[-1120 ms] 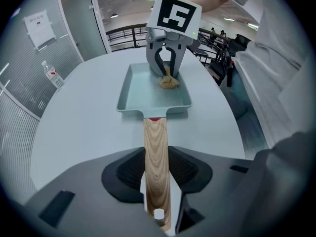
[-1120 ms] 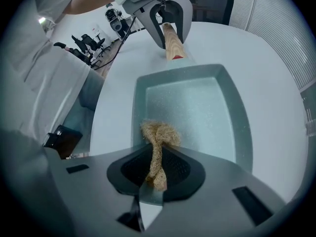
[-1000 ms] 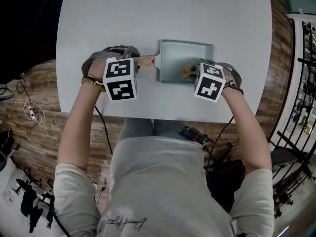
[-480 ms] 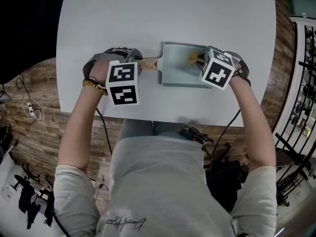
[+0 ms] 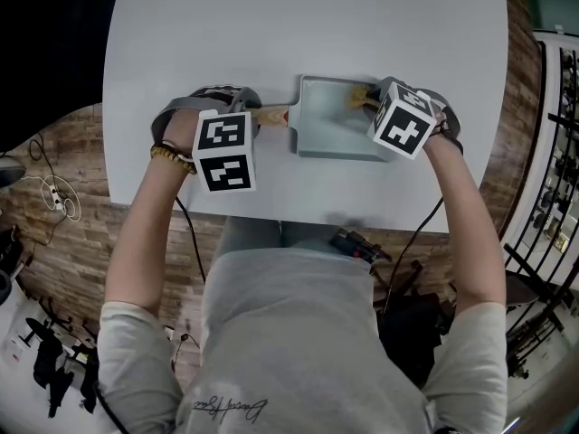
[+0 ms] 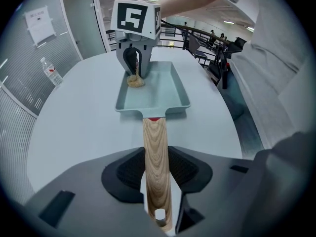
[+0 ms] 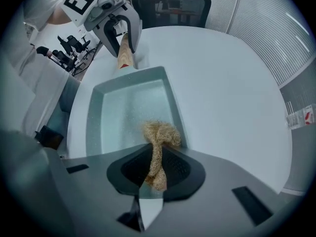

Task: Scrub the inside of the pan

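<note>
pan (image 5: 327, 125) — pale blue-green, rectangular, shallow — sits flat on the white table (image 5: 226, 34) right in front of me, w/ its wooden handle (image 5: 270, 114) pointing to my left. my left gripper (image 6: 157, 181) is closed on that handle near its free end. jaws are only as far apart as the handle is thick, pads pressing both sides, and the handle runs straight out between them to the pan. small red collar (image 6: 154, 118) shows where handle meets pan. left gripper tilts steeply down, its marker cube (image 5: 223, 148) facing the head cam. my right gripper (image 7: 156, 169) points straight down into the pan, jaws nearly together, pinching a tan fibrous scrubber (image 7: 161, 135). the thin tail of the wad is squeezed between the pads and the bunched end sticks out below, touching the pan floor. in head view that puts the scrubber at the far right corner of the pan, i.e. the end away from the handle and the side away from me. right gripper view shows it just beside the side wall, inside the pan, not on the rim. pan floor looks faintly speckled around it — can't tell w/ what. right cube (image 5: 403, 118) covers most of that corner from above. dark office chair (image 7: 170, 4) stands beyond the table edge in right gripper view.
</note>
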Demonstrator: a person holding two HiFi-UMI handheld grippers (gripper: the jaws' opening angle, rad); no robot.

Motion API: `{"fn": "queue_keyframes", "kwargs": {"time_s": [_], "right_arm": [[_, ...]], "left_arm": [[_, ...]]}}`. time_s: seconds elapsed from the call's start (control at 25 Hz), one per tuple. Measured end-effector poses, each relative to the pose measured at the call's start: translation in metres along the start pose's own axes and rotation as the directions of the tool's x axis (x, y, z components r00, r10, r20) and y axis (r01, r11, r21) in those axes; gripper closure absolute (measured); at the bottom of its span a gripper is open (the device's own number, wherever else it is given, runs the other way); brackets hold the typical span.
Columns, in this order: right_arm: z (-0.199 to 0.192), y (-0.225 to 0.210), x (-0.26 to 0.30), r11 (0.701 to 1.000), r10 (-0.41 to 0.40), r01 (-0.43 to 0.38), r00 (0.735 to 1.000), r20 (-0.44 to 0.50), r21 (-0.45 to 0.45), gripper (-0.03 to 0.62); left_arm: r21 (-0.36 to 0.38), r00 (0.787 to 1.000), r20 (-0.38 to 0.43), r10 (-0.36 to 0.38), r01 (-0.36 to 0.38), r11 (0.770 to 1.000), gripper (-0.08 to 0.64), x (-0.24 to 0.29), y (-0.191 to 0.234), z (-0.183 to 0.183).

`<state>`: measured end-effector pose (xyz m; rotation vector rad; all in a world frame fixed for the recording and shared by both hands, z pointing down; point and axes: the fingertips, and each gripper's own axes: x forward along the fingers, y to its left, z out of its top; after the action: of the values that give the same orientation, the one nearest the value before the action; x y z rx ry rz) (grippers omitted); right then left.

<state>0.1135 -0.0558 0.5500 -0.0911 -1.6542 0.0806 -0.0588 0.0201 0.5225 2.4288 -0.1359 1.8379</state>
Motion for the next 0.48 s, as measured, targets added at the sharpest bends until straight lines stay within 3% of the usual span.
{"fn": "queue_keyframes", "kwargs": {"time_s": [0.2,0.48], "right_arm": [[-0.009,0.013,-0.001,0.999,0.019,-0.02,0.999,-0.049,-0.027,0.523],[-0.016,0.045,0.004,0.997,0.076,-0.076,0.997,-0.034,-0.006,0.523]], "left_arm": [[-0.013,1.0,-0.005,0.003,-0.004,1.0,0.41,0.0,0.004,0.003],[-0.023,1.0,-0.004,0.004,-0.004,1.0,0.41,0.003,0.007,-0.001]]}}
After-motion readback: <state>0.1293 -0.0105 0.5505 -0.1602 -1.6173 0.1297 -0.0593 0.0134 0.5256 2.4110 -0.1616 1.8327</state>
